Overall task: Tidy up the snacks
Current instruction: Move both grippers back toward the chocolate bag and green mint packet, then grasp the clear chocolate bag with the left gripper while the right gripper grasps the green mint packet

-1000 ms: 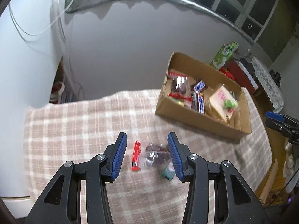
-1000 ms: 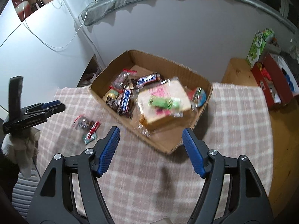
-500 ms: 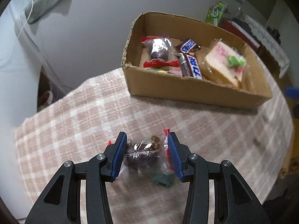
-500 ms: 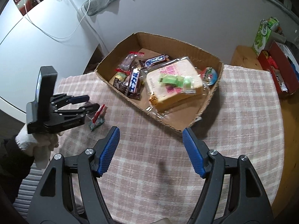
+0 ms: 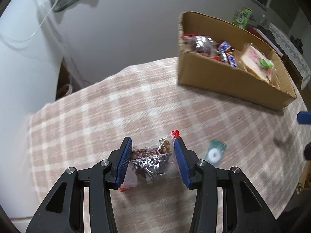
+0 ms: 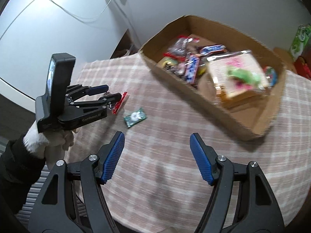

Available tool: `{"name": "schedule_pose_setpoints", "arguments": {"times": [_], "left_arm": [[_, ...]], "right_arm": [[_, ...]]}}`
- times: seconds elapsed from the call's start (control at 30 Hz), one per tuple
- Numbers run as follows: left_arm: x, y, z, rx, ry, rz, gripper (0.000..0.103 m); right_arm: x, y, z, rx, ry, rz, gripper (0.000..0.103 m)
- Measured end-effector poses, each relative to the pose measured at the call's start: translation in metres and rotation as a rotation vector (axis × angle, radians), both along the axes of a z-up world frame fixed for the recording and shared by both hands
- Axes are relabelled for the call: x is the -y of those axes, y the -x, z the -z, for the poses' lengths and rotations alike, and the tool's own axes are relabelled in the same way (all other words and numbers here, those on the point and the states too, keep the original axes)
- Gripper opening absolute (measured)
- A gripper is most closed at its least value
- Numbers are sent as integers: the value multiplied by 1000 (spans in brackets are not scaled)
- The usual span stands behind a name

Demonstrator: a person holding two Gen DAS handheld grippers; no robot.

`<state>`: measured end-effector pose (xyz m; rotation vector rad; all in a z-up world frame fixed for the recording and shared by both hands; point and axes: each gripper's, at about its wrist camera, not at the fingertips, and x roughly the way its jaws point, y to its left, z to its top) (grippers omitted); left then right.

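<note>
My left gripper [image 5: 152, 159] is closed on a clear snack bag with red ends [image 5: 150, 160], holding brown nutty pieces, and carries it just above the checked tablecloth [image 5: 116, 112]. In the right wrist view the left gripper [image 6: 108, 93] shows at the left with the bag's red edge [image 6: 120, 104] sticking out. A small green candy packet [image 5: 214, 152] lies on the cloth to its right; it also shows in the right wrist view [image 6: 135, 117]. The cardboard box [image 5: 223, 77] holds several snacks, also in the right wrist view [image 6: 243, 124]. My right gripper [image 6: 157, 159] is open and empty above the cloth.
A white appliance [image 5: 23, 62] stands left of the table. A green carton [image 5: 243, 18] and red boxes sit on a wooden side table beyond the box. A grey wall [image 5: 116, 29] runs behind the table. The table's rounded edge falls away near me.
My left gripper dropped onto the clear snack bag, closed on it and lifted it off the cloth, leaving the green candy packet. The right gripper drifted closer to the box.
</note>
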<state>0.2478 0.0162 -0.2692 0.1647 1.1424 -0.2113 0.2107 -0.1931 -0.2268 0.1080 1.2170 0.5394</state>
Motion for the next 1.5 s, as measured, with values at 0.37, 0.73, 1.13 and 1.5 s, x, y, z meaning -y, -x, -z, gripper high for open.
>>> {"name": "schedule_pose_setpoints", "arguments": {"times": [0.37, 0.73, 1.13, 1.5], "left_arm": [[-57, 20, -17, 11, 200, -89, 53], [-67, -6, -3, -106, 334, 38, 53], [-46, 33, -1, -126, 234, 196, 53], [-10, 28, -7, -88, 62, 367, 53]], "right_arm": [[-43, -35, 62, -286, -143, 115, 55], [-50, -39, 87, -376, -175, 283, 50], [-70, -56, 81, -332, -108, 264, 49], [-123, -72, 73, -281, 26, 140, 44]]}}
